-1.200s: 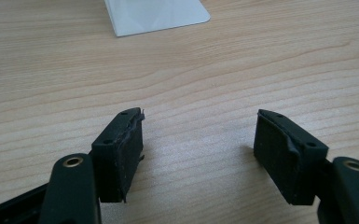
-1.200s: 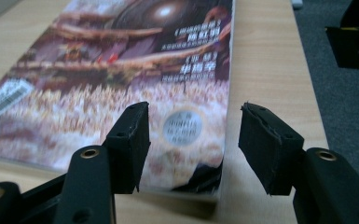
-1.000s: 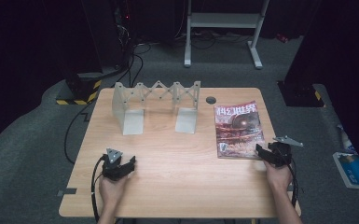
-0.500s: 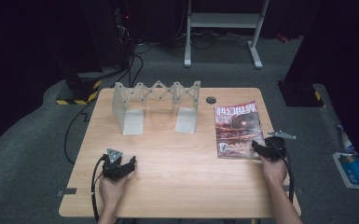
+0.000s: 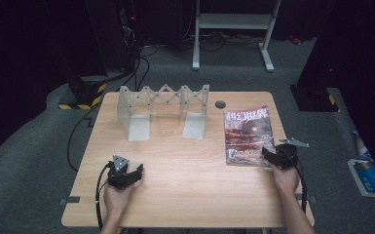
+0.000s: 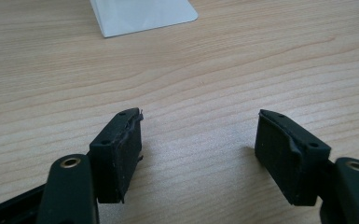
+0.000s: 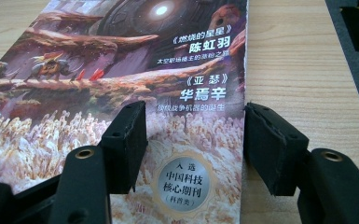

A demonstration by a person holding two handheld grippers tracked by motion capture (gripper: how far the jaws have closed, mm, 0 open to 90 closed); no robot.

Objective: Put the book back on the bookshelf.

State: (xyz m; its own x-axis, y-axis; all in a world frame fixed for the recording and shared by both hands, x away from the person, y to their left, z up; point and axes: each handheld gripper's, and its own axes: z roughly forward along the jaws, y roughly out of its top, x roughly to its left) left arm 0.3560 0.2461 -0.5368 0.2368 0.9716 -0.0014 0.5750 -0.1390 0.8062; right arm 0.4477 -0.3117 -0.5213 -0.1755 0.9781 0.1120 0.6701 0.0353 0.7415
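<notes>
The magazine (image 5: 248,135) lies flat on the right part of the table (image 5: 185,195), its near right corner under my right gripper (image 5: 274,157). Its cover is a dark red and brown fantasy scene with a bright round glow near the top, pale coral-like shapes lower down, white Chinese titles and a round silver seal near the bottom edge (image 7: 182,182). In the right gripper view my jaws stand wide apart over that corner, one above the cover and the other just past the magazine's right edge over bare wood, nothing between them.

The table is light wood with rounded corners, on grey carpet in a dark room. A white metal frame (image 5: 234,29) stands behind it, and black cables run over the floor on the left.

At the back of the table stands a grey expanding rack (image 5: 163,105) with zigzag links and two flat end plates, and a small dark round hole (image 5: 219,104) sits beside it. My left gripper (image 5: 126,174) rests on the near left of the table, well apart from the magazine, jaws wide and empty over bare wood.
</notes>
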